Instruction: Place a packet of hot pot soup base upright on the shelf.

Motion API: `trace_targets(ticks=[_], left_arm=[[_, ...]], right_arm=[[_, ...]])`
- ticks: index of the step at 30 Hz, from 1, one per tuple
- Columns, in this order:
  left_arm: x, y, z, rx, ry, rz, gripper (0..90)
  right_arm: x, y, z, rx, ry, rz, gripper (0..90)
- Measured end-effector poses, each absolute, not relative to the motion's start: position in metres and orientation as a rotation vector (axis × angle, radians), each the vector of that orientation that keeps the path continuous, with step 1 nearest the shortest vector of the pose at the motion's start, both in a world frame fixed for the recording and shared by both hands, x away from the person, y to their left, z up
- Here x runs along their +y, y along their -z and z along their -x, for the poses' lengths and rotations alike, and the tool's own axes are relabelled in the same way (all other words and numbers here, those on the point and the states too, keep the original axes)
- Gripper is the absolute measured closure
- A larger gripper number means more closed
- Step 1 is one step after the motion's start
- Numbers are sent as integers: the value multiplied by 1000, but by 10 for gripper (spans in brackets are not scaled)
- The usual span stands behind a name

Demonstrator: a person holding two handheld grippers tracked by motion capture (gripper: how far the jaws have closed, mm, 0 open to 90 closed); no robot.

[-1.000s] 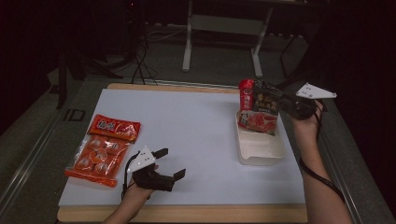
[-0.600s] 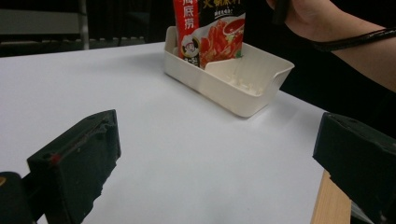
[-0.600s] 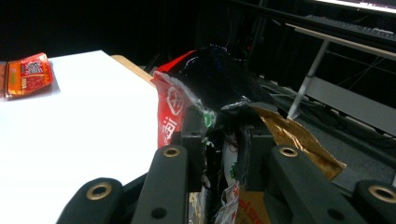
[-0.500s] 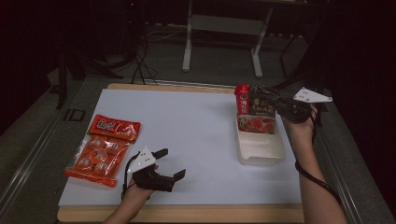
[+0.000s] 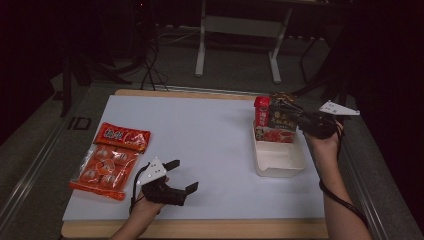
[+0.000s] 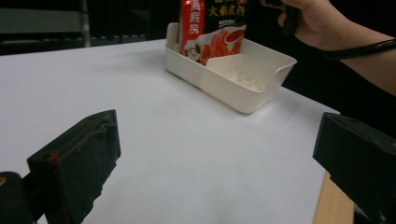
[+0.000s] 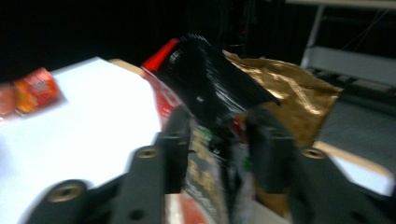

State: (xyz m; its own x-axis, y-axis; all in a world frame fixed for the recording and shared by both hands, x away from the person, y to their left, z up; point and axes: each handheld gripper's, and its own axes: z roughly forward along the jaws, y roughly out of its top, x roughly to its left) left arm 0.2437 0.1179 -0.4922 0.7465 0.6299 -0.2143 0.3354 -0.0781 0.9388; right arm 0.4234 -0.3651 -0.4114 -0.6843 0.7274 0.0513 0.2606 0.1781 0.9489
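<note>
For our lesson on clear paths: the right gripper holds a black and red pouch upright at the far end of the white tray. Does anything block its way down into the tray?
Nothing visible does. The pouch, clamped in the right gripper, already has its lower edge in the white tray, whose near compartment lies bare.

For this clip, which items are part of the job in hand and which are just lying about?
In the job:
- black-and-red sauce packet, clamped in the right tongs
- white tray, which the packet stands in

Lying about:
- two orange snack packs at the table's left
- left tongs, open, resting on the table
</note>
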Motion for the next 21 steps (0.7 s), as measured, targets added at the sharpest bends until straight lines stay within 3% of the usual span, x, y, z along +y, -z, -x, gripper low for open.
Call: trace_targets(ticks=[3, 10, 15, 21], left_arm=[[118, 492, -244, 754, -311, -1699, 13], [123, 485, -242, 733, -316, -1678, 14], [130, 479, -242, 804, -292, -1692, 14], [145, 470, -237, 783, -345, -1726, 47]], right_arm=[[-364, 402, -418, 2004, -1561, -949, 405], [-359, 371, -400, 1926, -1578, -914, 319], [-346, 358, -389, 1938, -1579, -898, 110], [-327, 355, -370, 1971, -1598, -836, 103]])
